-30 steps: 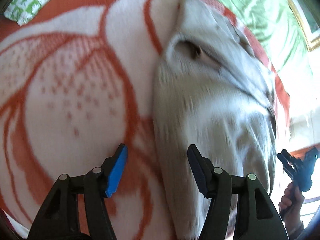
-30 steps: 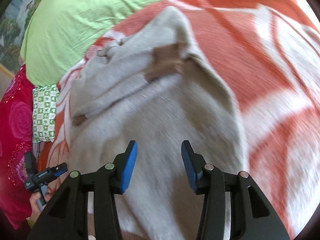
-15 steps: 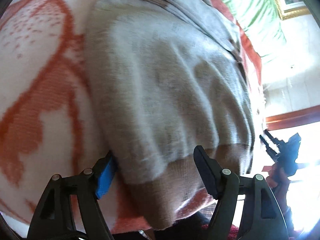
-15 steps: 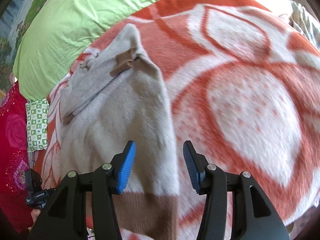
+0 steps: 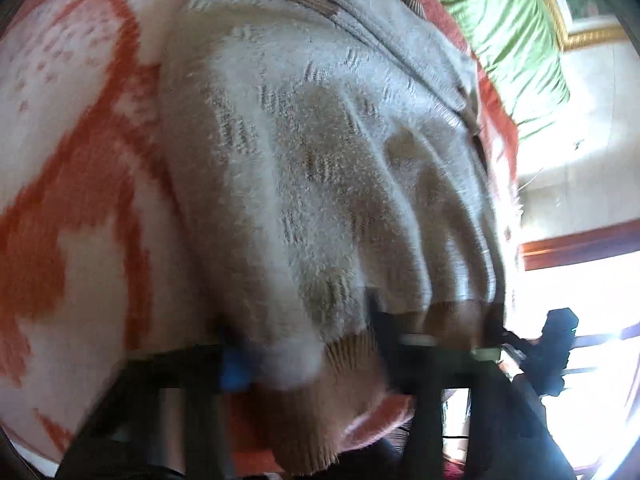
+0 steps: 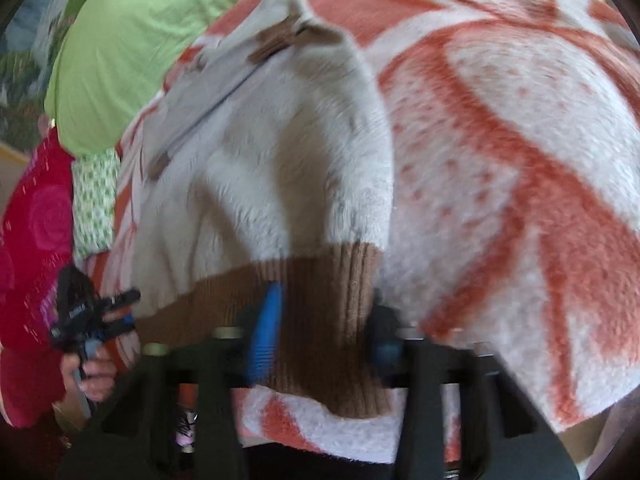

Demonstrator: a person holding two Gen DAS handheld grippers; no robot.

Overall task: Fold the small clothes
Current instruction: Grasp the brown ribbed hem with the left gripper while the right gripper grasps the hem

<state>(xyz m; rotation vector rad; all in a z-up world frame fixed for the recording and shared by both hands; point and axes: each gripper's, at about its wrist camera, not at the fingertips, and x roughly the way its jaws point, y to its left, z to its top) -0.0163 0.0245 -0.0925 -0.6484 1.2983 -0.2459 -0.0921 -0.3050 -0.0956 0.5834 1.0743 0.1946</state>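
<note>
A small grey-white fuzzy sweater (image 5: 320,168) with a brown ribbed hem (image 6: 320,292) lies flat on an orange-and-white blanket (image 6: 500,140). Its hem is at the near edge of the bed, and its collar and folded sleeves point away. My left gripper (image 5: 308,356) is open, and its jaws straddle the hem's left corner. My right gripper (image 6: 324,332) is open, and its jaws straddle the hem's right corner. Both are blurred by motion. Each gripper also shows in the other's view, the right one (image 5: 556,344) and the left one (image 6: 92,316).
A green pillow (image 6: 132,40) lies beyond the sweater's collar. A red floral cushion (image 6: 32,248) and a green-patterned cloth (image 6: 94,200) lie at the left. The blanket's near edge (image 6: 340,432) hangs just below the hem. A gold picture frame (image 5: 580,20) hangs on the wall.
Both grippers have come down to the near hem of the sweater. Their open jaws now sit around the hem's two corners. The sweater has not moved.
</note>
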